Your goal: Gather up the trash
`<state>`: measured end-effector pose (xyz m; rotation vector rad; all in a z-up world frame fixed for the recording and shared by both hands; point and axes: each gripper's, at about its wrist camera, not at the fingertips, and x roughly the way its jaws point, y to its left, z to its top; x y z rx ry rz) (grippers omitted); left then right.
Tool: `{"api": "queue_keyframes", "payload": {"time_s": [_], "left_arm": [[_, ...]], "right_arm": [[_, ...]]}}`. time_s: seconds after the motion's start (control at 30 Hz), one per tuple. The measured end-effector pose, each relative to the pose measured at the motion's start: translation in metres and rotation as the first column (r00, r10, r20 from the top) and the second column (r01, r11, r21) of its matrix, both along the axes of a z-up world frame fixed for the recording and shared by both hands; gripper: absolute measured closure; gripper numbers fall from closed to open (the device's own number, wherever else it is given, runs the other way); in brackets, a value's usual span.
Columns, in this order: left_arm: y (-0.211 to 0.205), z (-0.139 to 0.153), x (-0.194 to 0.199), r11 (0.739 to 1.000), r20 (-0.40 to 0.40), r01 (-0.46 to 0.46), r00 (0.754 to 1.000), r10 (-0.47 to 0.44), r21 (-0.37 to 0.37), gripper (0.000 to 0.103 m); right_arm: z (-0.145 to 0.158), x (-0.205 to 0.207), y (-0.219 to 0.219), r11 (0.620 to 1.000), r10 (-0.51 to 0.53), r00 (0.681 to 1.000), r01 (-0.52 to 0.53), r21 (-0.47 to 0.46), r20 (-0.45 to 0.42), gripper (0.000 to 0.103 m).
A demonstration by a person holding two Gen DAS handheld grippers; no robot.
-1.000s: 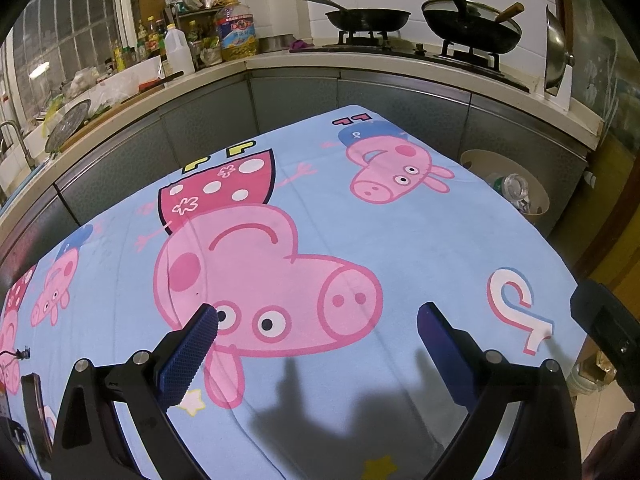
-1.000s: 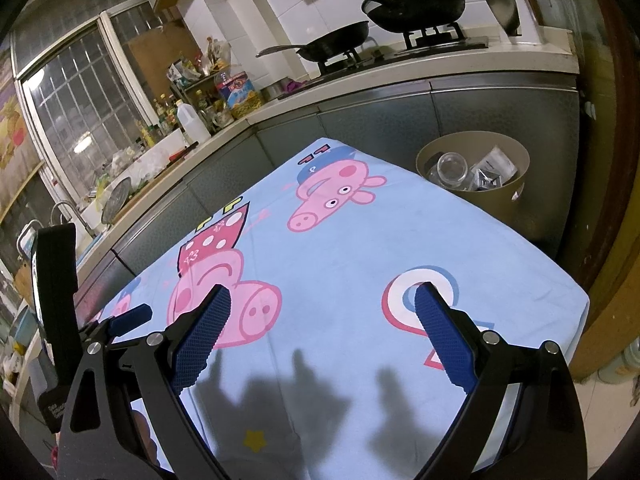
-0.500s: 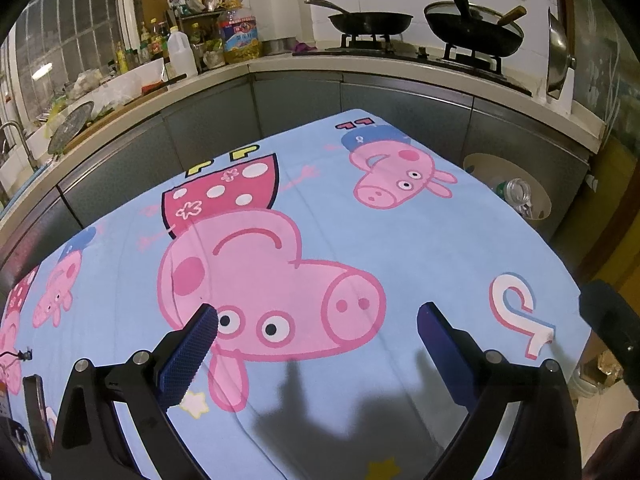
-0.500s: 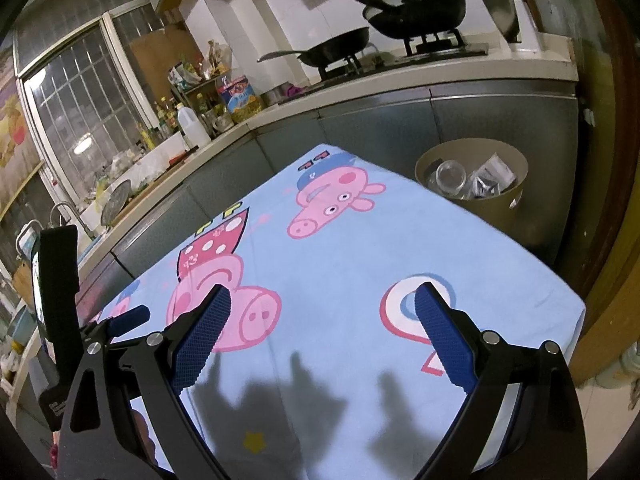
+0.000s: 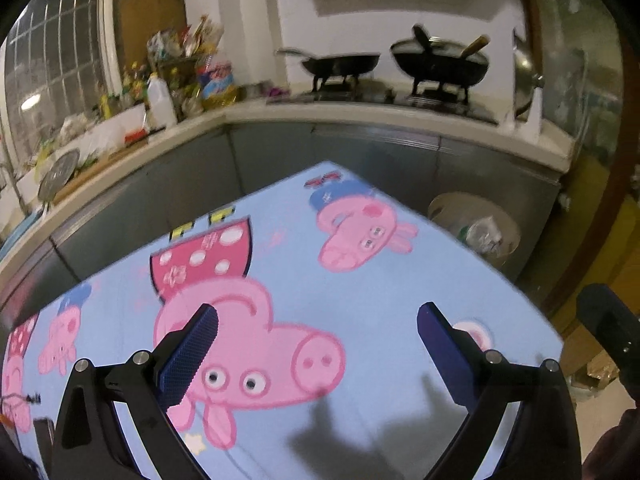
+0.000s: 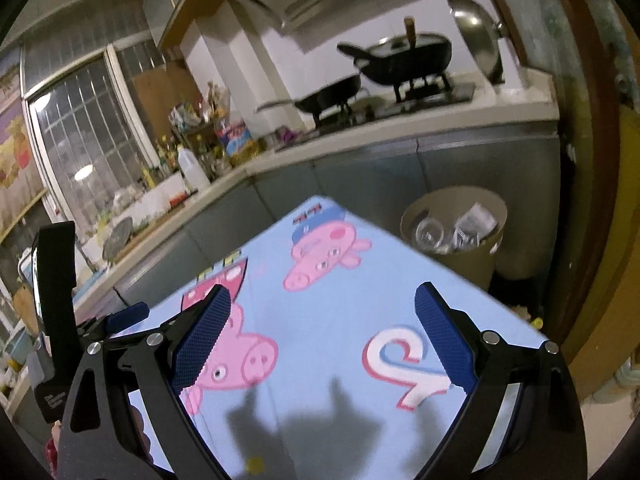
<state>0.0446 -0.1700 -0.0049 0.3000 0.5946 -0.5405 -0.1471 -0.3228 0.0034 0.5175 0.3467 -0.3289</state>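
On the left, the left gripper hangs over the tabletop. Its blue fingers are spread wide apart and grasp nothing. The tabletop wears a blue cloth with pink pigs on it. No trash shows on the cloth in either view, only dark shadows of the grippers.

In the middle, behind the tabletop, a long kitchen counter carries bottles and two black pans on a stove.

Further right, the right gripper also hangs over the cloth. Its fingers are spread wide too, with nothing between them.

On the far right, past the corner of the tabletop, a round tan bin stands on the floor by the cabinets. The trash is inside it: a clear cup or jar and some crumpled wrappers.

So the job looks almost done or all done. The trash sits in the bin, and both grippers are free. If any bits are left, they are out of view.
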Motion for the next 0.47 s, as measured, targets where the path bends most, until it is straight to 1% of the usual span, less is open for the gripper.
{"api": "queue_keyframes", "payload": {"time_s": [0.17, 0.3, 0.47], "left_arm": [[-0.015, 0.021, -0.016, 0.999, 0.052, 0.033, 0.998, -0.032, -0.015, 0.004], [-0.022, 0.028, -0.025, 0.999, 0.081, 0.031, 0.996, -0.03, -0.014, 0.004], [-0.026, 0.036, -0.035, 0.999, 0.118, 0.037, 0.992, -0.035, -0.015, 0.004]], "right_arm": [[0.014, -0.018, -0.009, 0.998, -0.05, 0.998, 0.051, -0.028, 0.046, 0.01], [0.021, -0.031, -0.016, 0.995, -0.084, 0.994, 0.088, -0.048, 0.073, 0.01], [0.025, -0.041, -0.021, 0.993, -0.099, 0.991, 0.104, -0.05, 0.09, 0.009]]}}
